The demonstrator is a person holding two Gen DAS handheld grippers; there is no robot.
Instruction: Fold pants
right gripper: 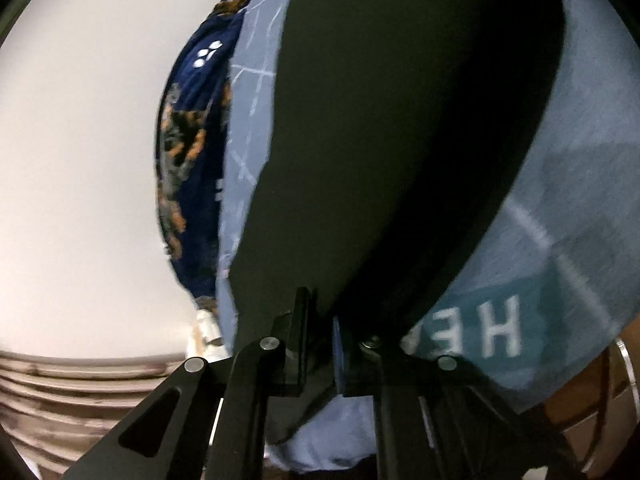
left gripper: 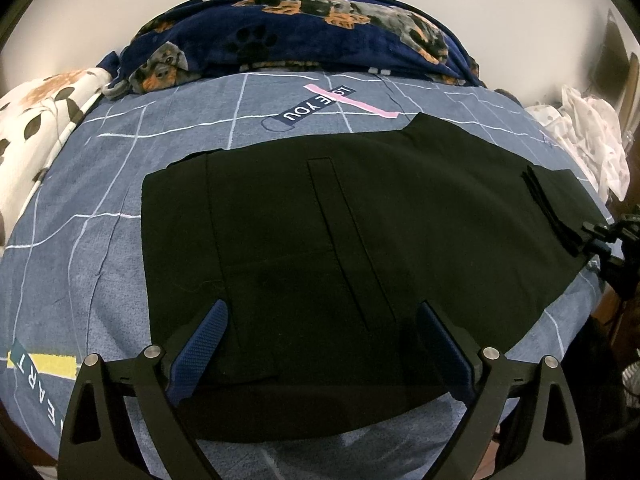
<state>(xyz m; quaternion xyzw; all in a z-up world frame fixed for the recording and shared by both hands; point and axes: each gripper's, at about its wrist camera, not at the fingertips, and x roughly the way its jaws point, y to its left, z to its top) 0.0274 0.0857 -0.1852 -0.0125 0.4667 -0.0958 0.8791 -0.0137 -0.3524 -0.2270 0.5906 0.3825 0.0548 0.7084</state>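
Black pants (left gripper: 360,208) flat on bedsheet (left gripper: 100,216), L gripper (left gripper: 320,344) jaws wide, R gripper (right gripper: 320,320) jaws pinching pants edge

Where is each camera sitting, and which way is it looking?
Left wrist: sits on the left gripper, looks across the black pants on the bed sheet toward the dog blanket; its blue fingers spread open.
Right wrist: sits on the right gripper, tilted sideways, close to the pants' edge; fingers nearly together on the cloth.
Both show the pants, sheet and blanket.
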